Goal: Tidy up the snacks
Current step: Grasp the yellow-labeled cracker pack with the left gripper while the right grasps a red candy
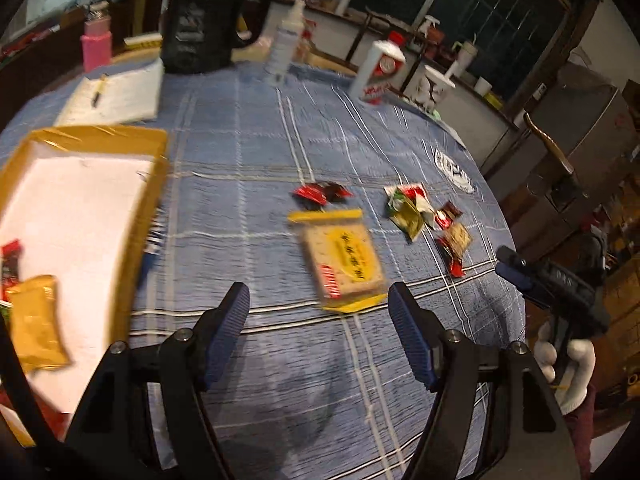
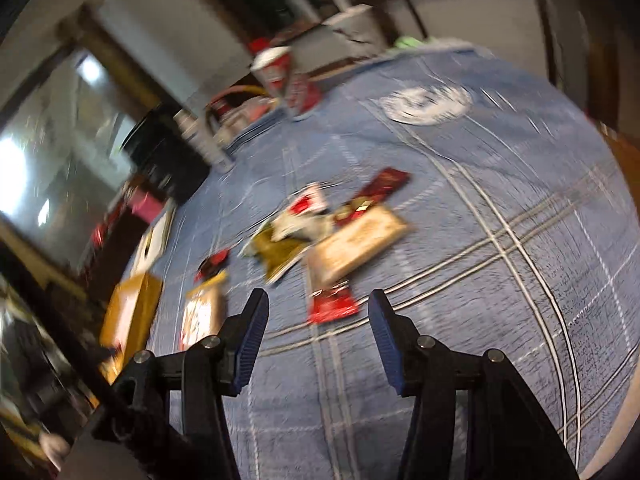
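Just ahead of the wide, empty left gripper lies the yellow-edged cracker packet, while the right gripper, also parted and empty, faces a red wrapper.

**A cluttered home dining room at night**

A round table under a blue plaid cloth carries a black jug, a liquor bottle and a notebook. Far right stand a wooden chair, a grey fridge and dark windows.
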Motion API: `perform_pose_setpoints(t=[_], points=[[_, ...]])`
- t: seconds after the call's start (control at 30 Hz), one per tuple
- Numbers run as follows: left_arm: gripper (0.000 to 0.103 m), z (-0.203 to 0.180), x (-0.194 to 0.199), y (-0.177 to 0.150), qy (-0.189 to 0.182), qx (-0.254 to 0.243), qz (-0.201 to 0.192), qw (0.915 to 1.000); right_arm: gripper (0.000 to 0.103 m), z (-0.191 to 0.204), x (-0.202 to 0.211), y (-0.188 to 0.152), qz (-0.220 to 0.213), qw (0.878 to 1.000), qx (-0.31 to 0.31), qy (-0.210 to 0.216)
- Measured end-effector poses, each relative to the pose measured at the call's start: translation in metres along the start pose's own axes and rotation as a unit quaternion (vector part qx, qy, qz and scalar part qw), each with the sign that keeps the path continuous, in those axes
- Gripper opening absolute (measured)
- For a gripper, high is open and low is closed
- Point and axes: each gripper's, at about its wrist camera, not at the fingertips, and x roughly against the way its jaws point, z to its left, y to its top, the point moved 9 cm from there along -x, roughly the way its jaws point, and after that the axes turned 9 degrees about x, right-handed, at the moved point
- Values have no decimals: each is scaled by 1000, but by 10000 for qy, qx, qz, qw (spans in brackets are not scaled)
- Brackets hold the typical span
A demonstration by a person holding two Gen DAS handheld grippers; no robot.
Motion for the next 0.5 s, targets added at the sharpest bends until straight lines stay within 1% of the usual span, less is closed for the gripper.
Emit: perform_pose_setpoints(t=[0.1, 0.3, 0.37, 0.4, 0.5], points=[[72, -7, -15, -1, 42, 11, 104, 9999, 53, -10, -17, 9, 99, 9996, -257, -11], [72, -6, -39, 6, 213, 95, 127, 9996, 53, -17, -46, 26, 203, 9974, -610, -323], [72, -5, -46, 10, 285, 111, 113, 9995, 54, -19, -55, 31, 206, 9968, -628, -455], [73, -6, -49, 12, 348, 92, 100, 9993, 57, -18, -59, 33, 206, 9964, -609, -547], [73, -16, -61, 15, 546, -165, 68, 9983, 57, -13, -68, 36, 290, 9956, -363, -816]])
